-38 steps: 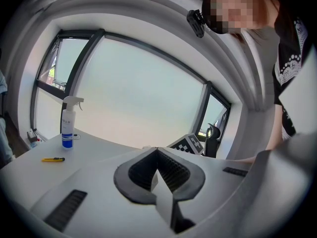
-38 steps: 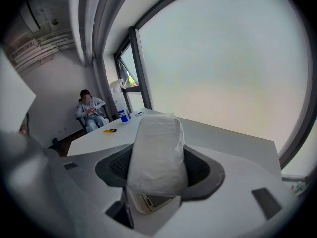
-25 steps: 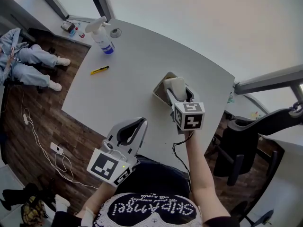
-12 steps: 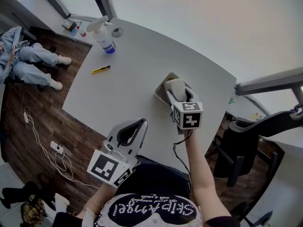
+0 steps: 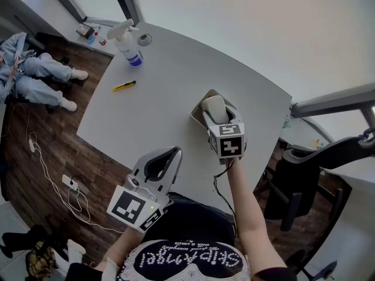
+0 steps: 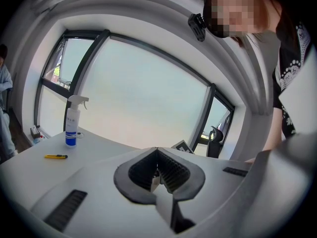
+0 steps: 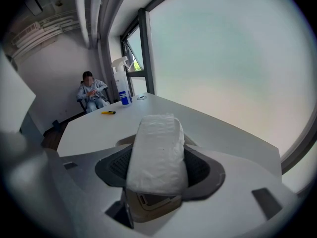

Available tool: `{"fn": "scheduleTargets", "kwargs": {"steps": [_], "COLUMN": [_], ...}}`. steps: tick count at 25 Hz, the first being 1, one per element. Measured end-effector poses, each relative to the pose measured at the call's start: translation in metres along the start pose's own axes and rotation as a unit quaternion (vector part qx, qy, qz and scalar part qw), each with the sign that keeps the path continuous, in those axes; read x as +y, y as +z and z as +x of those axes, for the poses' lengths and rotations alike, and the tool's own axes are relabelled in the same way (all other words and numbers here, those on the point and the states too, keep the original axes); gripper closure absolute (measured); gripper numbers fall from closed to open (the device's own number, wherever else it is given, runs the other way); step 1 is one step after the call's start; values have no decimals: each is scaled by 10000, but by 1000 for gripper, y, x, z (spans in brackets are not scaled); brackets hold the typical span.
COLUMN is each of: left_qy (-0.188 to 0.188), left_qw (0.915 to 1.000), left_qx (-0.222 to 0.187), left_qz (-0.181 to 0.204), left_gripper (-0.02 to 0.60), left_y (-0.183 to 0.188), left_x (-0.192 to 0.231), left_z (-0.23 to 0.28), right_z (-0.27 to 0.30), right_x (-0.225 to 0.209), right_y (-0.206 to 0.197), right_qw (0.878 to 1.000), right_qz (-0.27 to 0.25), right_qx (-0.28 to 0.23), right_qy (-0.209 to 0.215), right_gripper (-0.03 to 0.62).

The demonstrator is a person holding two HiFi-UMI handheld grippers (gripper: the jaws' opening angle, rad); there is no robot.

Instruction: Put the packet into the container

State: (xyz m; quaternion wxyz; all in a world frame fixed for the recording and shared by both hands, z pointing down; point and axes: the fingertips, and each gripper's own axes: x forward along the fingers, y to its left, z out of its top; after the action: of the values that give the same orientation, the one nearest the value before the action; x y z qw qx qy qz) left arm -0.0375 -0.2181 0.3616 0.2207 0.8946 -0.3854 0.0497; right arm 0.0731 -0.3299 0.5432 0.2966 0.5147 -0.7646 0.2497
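My right gripper (image 5: pixel 215 111) is shut on a white packet (image 5: pixel 214 107), holding it just above the tan container (image 5: pixel 199 115) near the table's right edge. In the right gripper view the packet (image 7: pixel 157 152) fills the gap between the jaws, and the container (image 7: pixel 148 206) shows under it. My left gripper (image 5: pixel 167 157) hangs off the table's near edge, shut with nothing in it. The left gripper view shows its jaws (image 6: pixel 157 171) closed together.
On the grey round table (image 5: pixel 158 98), a spray bottle (image 5: pixel 128 44) stands at the far left and a yellow cutter (image 5: pixel 123 86) lies left of centre. A person (image 5: pixel 35 75) sits on the floor at left. A black chair (image 5: pixel 304 174) stands at right.
My right gripper has shifted slightly left and lower with the packet, closer over the container. The left gripper has not moved.
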Motion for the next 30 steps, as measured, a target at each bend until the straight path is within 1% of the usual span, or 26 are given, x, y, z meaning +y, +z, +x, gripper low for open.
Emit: {"fn": "scheduleTargets", "kwargs": {"steps": [4, 10, 30], "left_qy": [15, 2, -67], "left_qw": [10000, 10000, 9999], "left_qx": [-11, -32, -46], "left_qz": [3, -9, -88], "left_gripper": [574, 574, 574], "left_y": [0, 1, 0], "left_x": [1, 0, -3], "left_z": [-1, -1, -3], "right_z": [3, 7, 7], "right_x": [5, 4, 4], "right_y": [1, 1, 1], "right_qw": [9999, 9997, 9996], "right_qz": [-147, -167, -238], "right_qx": [67, 185, 97], "right_qy": [-1, 14, 63], "right_gripper": [316, 316, 316]}}
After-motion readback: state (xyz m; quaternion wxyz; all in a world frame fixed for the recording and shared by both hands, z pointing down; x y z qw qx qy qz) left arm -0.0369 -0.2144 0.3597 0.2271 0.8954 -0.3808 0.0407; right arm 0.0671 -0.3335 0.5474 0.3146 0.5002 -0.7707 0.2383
